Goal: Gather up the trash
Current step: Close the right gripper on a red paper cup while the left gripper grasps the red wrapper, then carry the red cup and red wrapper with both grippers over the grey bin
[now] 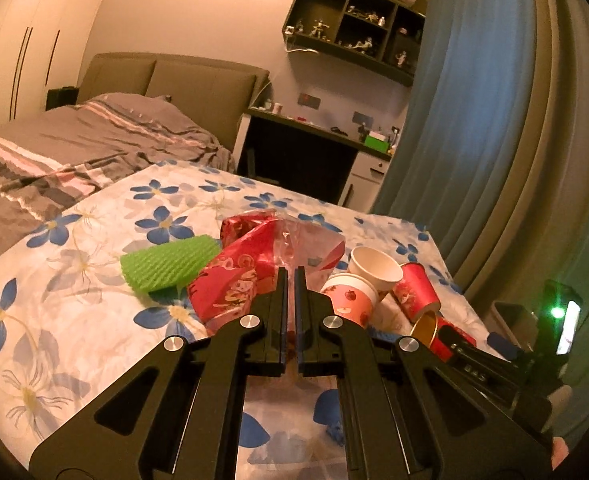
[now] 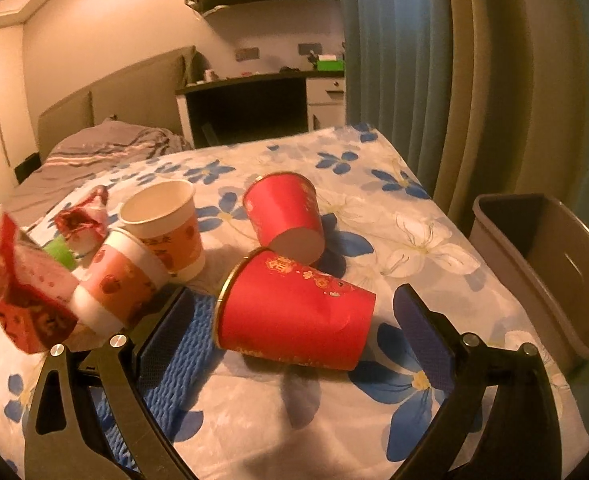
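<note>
Red foil wrapper point(image 1: 230, 280), crumpled with a clear plastic part, sits pinched in the left claw point(image 1: 293, 276), whose jaws are nearly together on it; it seems lifted off the flowered cloth point(image 1: 94, 224), though the view is too warped to be sure. Beside it lie a green foam net point(image 1: 166, 264) and two pale paper cups point(image 2: 150, 240). The right claw point(image 2: 294, 308) stands wide, its jaws either side of a red cup point(image 2: 294, 316) lying on its side, not touching it. A second red cup point(image 2: 284, 212) lies just behind. A grey bin point(image 2: 554, 264) stands at the right edge of the bench.
</note>
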`<state>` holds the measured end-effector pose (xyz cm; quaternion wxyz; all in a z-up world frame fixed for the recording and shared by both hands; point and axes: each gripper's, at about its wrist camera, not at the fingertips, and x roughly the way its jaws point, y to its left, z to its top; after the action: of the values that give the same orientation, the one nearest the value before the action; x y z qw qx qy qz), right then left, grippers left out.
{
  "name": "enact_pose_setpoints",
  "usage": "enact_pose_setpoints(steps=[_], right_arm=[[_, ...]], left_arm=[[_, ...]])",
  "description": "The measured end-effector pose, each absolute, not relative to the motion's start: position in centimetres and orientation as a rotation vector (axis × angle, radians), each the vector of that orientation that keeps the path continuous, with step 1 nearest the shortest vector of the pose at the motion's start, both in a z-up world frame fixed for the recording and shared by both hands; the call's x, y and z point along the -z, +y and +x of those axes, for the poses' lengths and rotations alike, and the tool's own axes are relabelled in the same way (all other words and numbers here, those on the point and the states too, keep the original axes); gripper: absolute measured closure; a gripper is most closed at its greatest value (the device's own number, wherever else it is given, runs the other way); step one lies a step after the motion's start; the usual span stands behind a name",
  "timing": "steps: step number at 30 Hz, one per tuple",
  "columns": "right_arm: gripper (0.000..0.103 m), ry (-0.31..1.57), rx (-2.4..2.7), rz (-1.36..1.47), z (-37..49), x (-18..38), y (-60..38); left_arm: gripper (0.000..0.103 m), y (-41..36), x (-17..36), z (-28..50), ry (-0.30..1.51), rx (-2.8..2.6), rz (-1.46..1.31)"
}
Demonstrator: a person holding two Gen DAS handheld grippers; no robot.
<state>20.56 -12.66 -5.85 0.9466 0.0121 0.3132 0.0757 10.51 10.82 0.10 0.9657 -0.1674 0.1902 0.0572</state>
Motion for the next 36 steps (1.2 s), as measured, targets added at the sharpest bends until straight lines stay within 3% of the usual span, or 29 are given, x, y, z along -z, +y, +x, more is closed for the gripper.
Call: enact_pose_setpoints(steps=[9, 17, 36], right_arm=[[0.008, 0.704, -0.131, 0.048, 21.9, 6.9, -12.9], [0.019, 0.746, -0.146, 0.075, 22.1, 7.3, -13.5], [0.019, 0.613, -0.234, 0.154, 16.9, 3.6, -17.6]], left_arm=[[0.101, 10.8, -0.1, 9.8, 0.379, -0.098, -0.344], [0.101, 10.6, -0.1, 9.8, 0.381, -0.094, -0.347], [0.103, 7.6, -2.1, 8.2, 0.341, -0.060, -0.297]])
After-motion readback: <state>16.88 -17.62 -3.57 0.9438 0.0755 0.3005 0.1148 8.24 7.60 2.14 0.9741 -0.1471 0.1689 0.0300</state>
